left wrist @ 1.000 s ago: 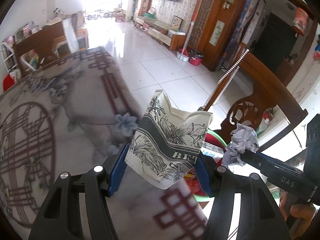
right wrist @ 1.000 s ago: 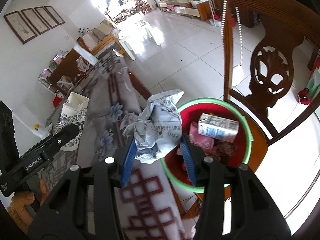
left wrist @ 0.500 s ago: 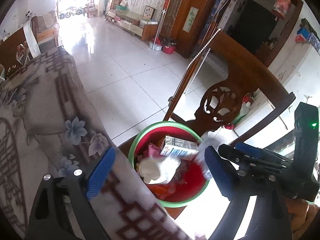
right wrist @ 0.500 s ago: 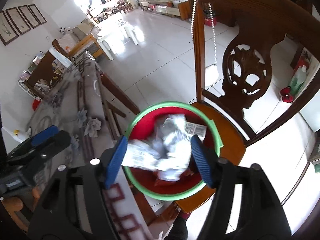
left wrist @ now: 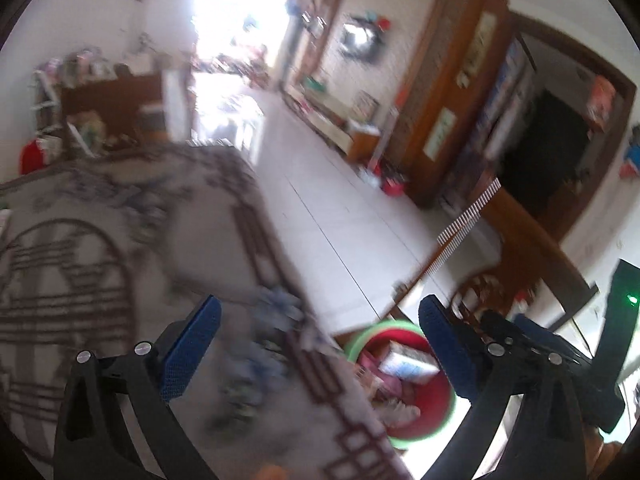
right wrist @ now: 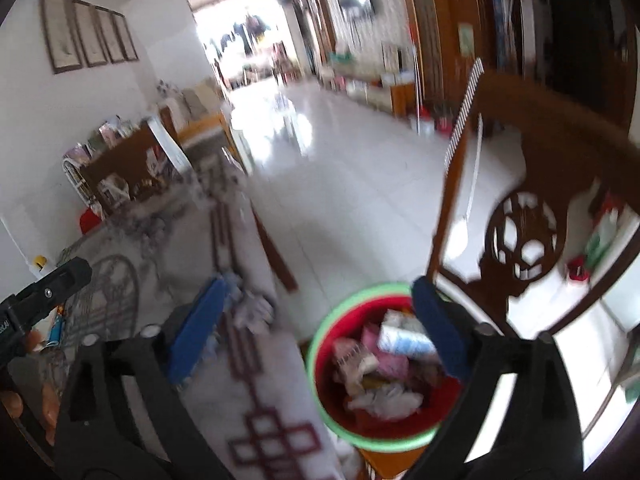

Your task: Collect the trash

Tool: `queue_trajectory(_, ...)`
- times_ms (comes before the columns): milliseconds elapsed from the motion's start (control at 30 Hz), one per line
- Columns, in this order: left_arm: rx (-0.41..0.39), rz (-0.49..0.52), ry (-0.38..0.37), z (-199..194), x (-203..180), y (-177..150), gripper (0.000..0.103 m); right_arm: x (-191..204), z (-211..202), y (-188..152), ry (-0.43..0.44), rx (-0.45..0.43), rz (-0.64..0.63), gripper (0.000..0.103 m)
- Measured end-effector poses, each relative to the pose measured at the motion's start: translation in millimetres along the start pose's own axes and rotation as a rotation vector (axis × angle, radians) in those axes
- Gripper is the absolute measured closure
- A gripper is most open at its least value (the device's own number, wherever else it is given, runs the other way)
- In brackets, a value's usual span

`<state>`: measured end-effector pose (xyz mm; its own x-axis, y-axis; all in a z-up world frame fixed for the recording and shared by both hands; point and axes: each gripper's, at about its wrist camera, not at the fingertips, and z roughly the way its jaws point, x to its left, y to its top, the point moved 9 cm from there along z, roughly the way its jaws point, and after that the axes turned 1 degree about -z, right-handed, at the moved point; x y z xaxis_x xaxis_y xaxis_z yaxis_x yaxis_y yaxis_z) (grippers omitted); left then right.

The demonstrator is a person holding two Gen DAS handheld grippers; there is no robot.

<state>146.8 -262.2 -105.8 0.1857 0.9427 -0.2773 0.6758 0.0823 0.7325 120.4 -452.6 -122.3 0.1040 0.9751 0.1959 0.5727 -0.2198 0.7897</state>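
A home: carved chair (right wrist: 560,184), framed pictures (right wrist: 88,36), tablecloth (left wrist: 100,240).

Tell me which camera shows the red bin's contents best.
The right wrist view: the red bin sits nearly whole, its trash pile visible inside. The left wrist view shows the bin smaller, blurrier, partly cut off by a tong finger.

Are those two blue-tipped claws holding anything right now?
Nothing. Both the left gripper and right gripper have just opened wide and are empty; the trash lies in the red bin.
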Motion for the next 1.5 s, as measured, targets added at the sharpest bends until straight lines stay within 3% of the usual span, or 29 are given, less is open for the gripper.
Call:
queue_trajectory(67, -0.057, -0.007, 0.036, -17.1, 19.4, 8.7, 0.008, 27.4, -10.3, 7.9, -0.028, -0.078, -0.045, 0.005)
queue_trajectory(233, -0.164, 0.006, 0.115, -62.3, 66.2, 25.2, 0.008, 83.9, -20.7, 4.9, -0.024, -0.118, -0.092, 0.005)
queue_trajectory(633, -0.219, -0.012, 0.232, -127.4, 160.7, 27.8, 0.008, 175.1, -41.8, -25.0, -0.037, -0.133, -0.082, 0.005)
queue_trajectory(767, -0.232, -0.013, 0.217, -144.4, 178.6, 25.2, 0.008, 196.0, -47.0, -33.6, -0.044, -0.129, -0.106, 0.005)
queue_trajectory(1100, -0.212, -0.018, 0.224, -164.9, 201.7, 20.0, 0.008, 233.5, -63.0, -41.6, -0.05, -0.125, -0.146, 0.005)
queue_trajectory(1500, -0.213, -0.012, 0.19, -169.7, 195.1, 22.6, 0.008, 232.1, -65.3, -48.0, -0.07, -0.106, -0.136, 0.005)
